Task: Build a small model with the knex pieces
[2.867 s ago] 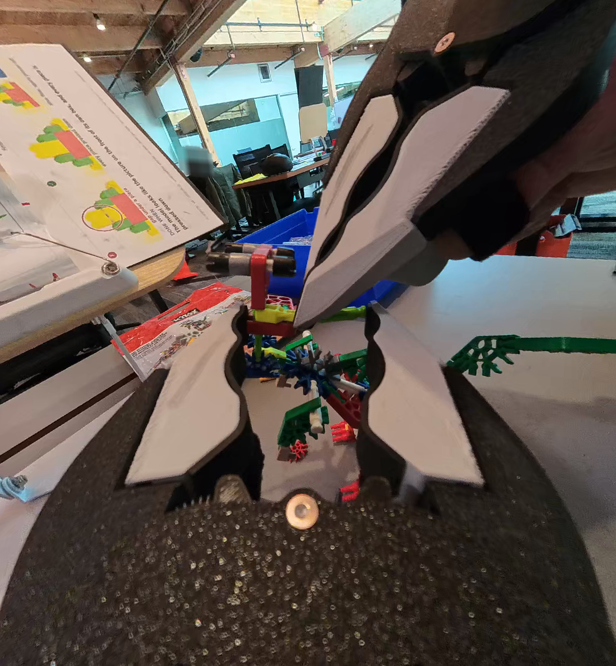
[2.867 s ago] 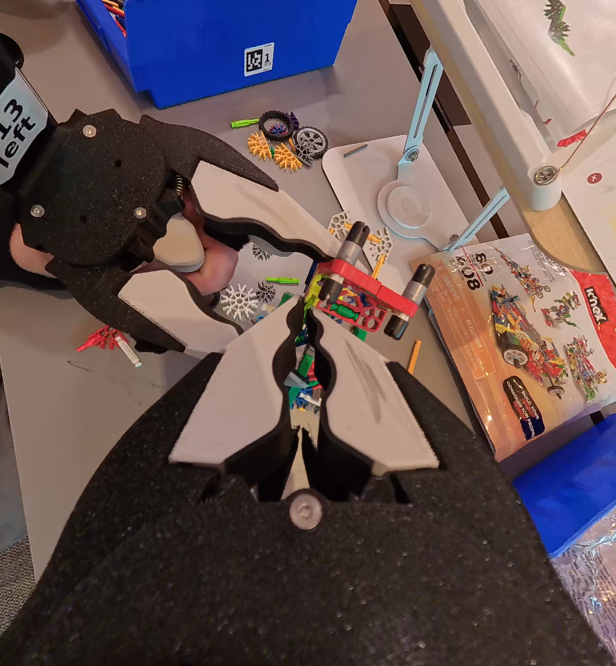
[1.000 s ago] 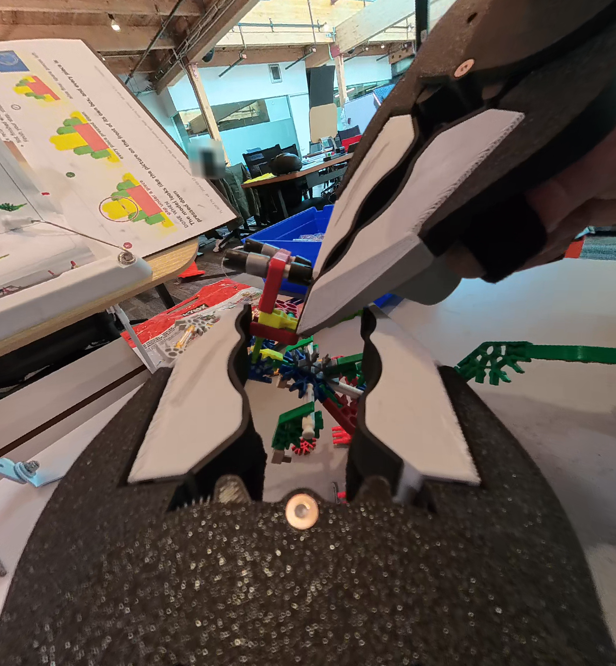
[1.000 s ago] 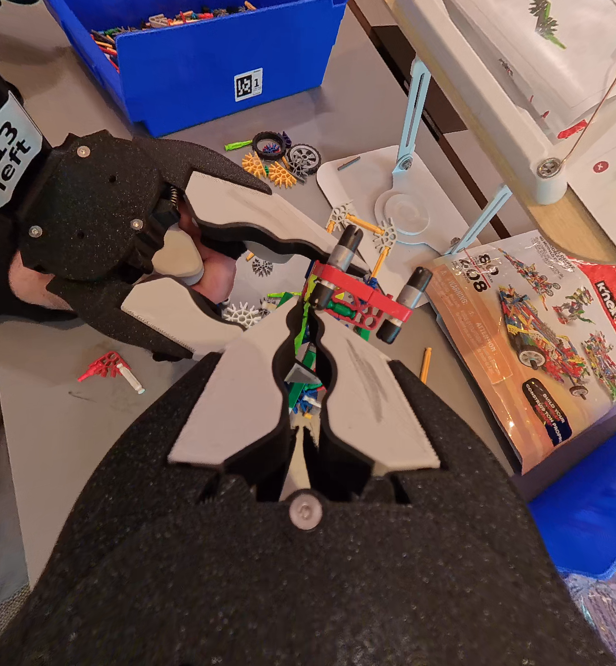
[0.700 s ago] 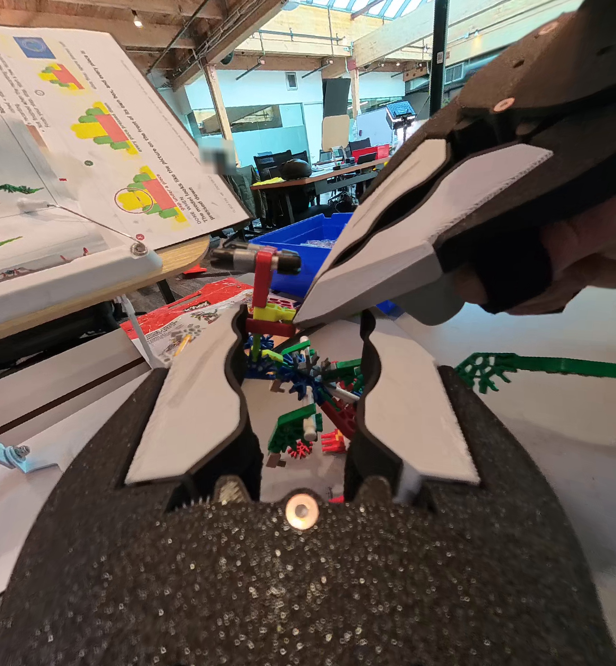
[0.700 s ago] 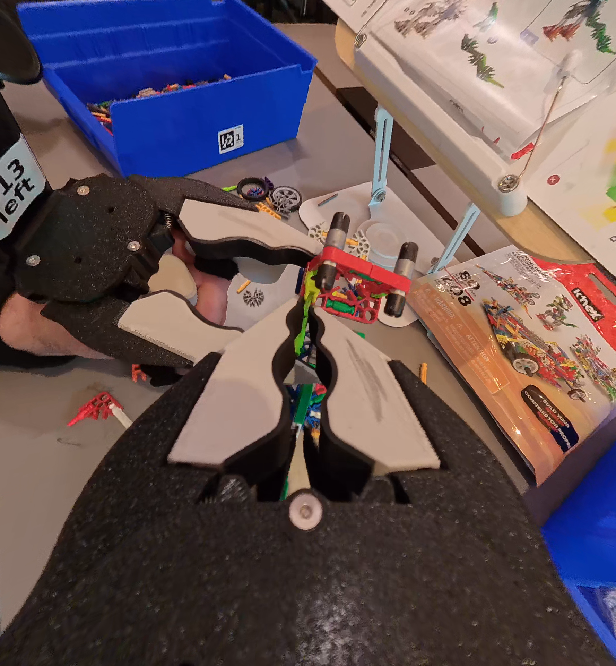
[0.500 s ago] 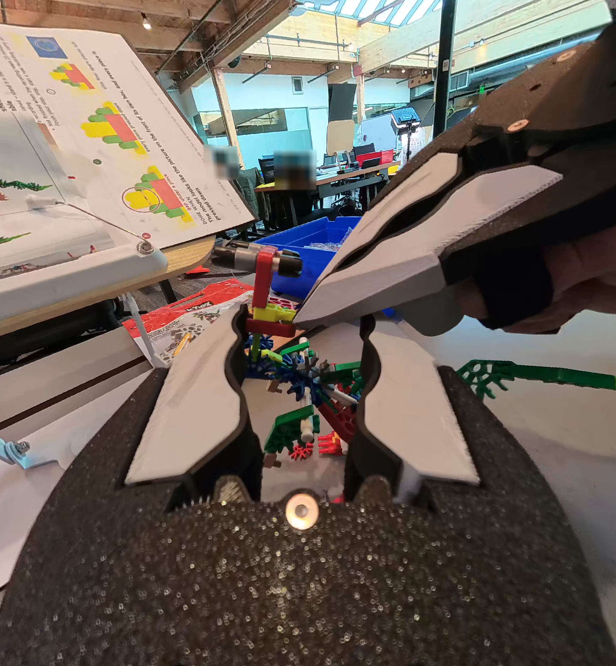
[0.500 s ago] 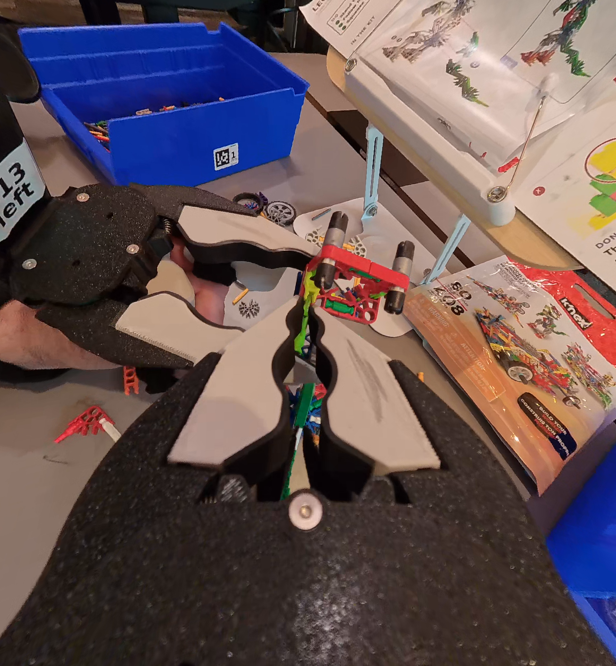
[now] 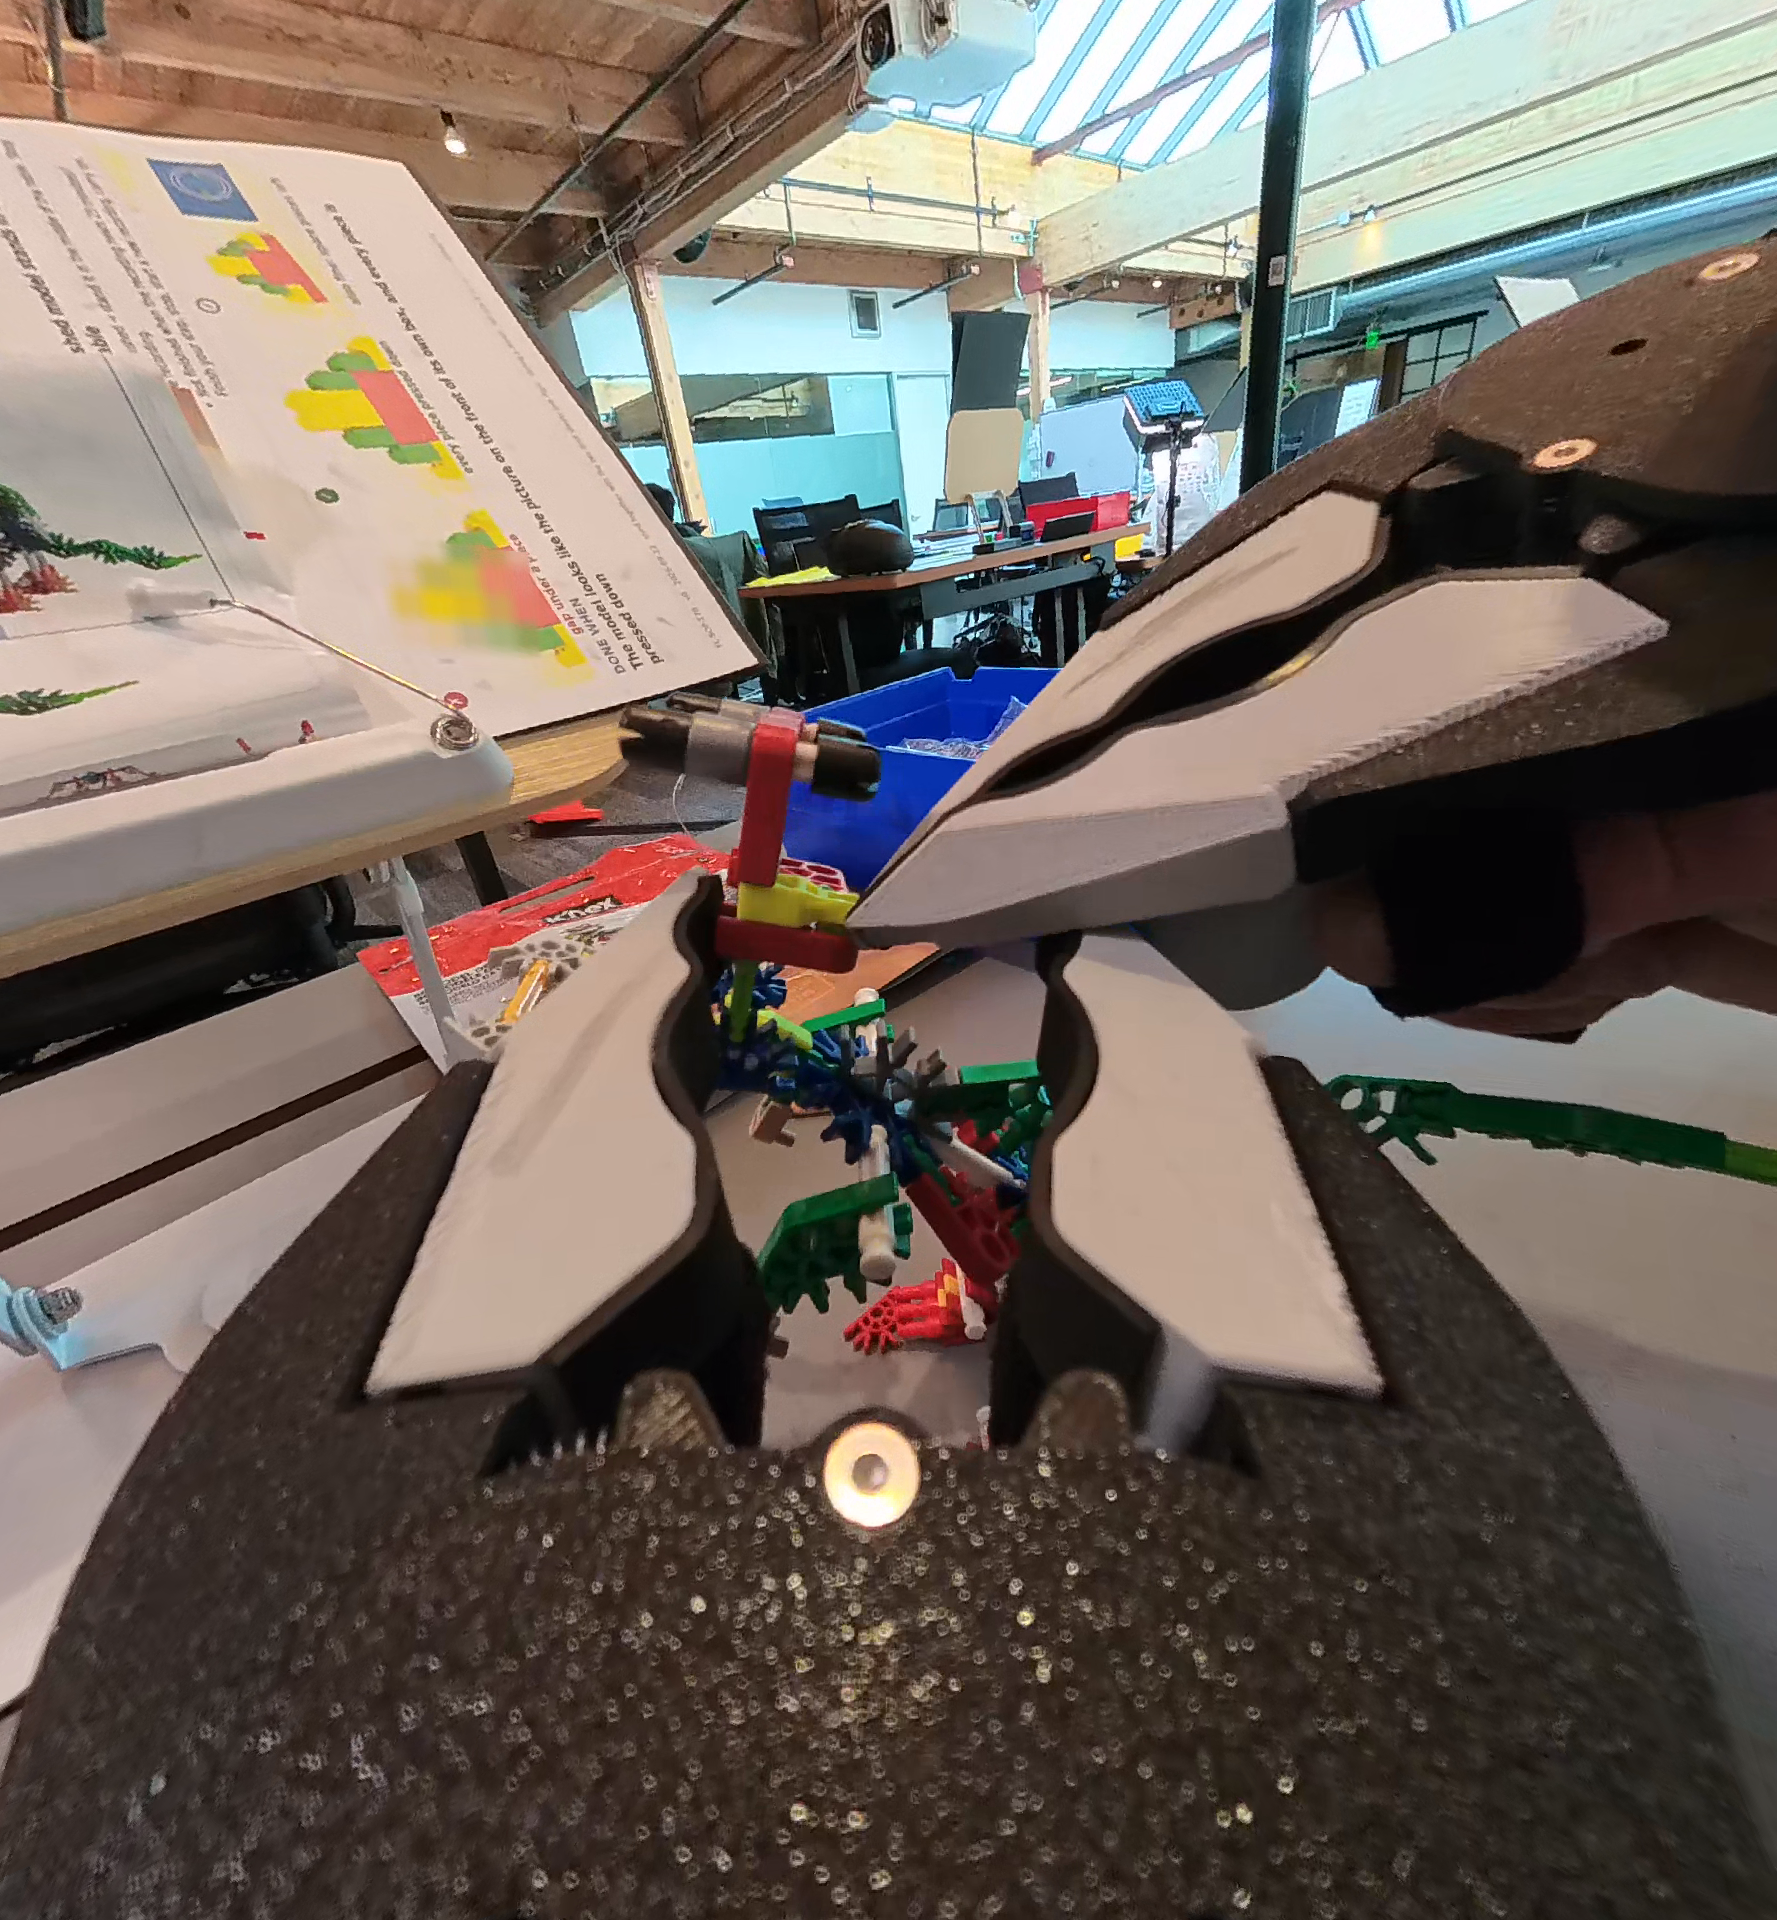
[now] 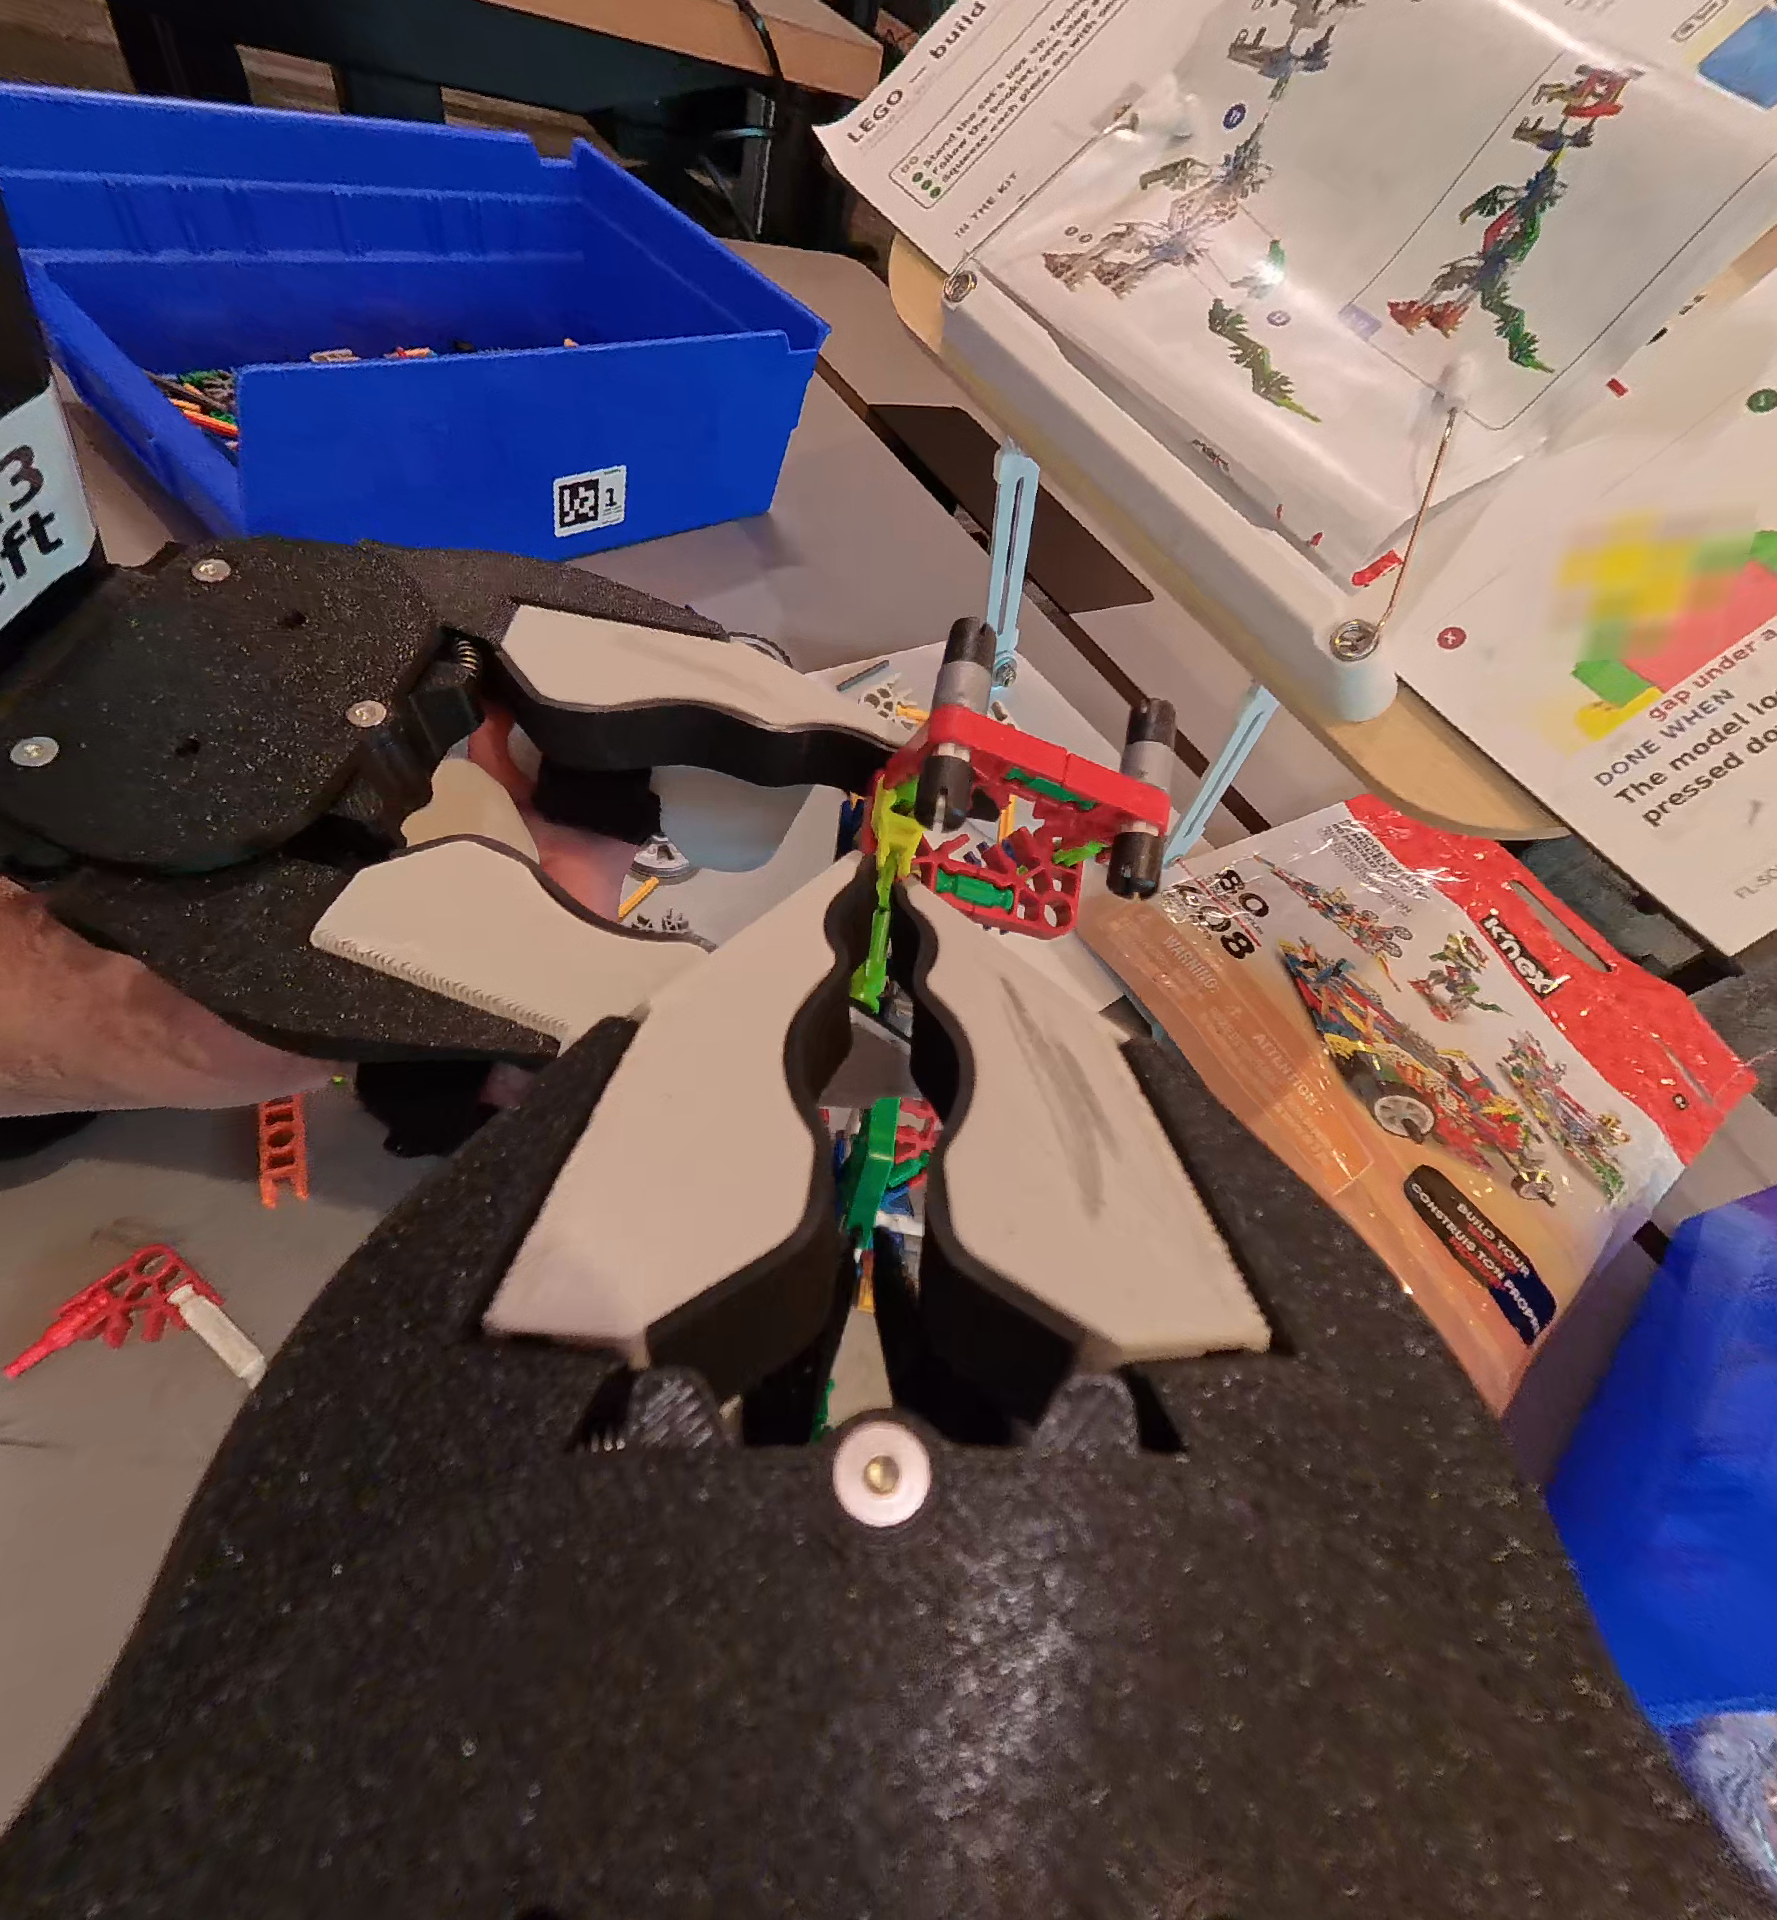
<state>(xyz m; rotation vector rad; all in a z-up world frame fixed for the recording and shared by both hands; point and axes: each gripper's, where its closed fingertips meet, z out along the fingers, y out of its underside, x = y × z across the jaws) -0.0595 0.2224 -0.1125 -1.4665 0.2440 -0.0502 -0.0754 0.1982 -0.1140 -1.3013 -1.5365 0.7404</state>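
Peering along the right gripper (image 10: 879, 894), we see its jaws pinched on the lime-green spine of the toy model (image 10: 1009, 831), though the spine's lower run disappears between the fingers and under the black body. That model sits near the middle of the grey table (image 10: 53, 1455), its long axis running away from us, with a red frame at the far end carrying two grey-and-black cylinders that lie crosswise. From the left gripper (image 9: 868, 971), jaws spread wide around the model's blue, green and red tangle, we cannot tell whether either finger touches it. A green rod (image 9: 1590, 1132) lies to the right, cut off by the frame edge. Farther left, a blue bin (image 10: 510, 436) holds loose pieces; a printed bag (image 10: 1424, 1039) lies to the right beneath a tilted instruction board (image 10: 1279, 260).
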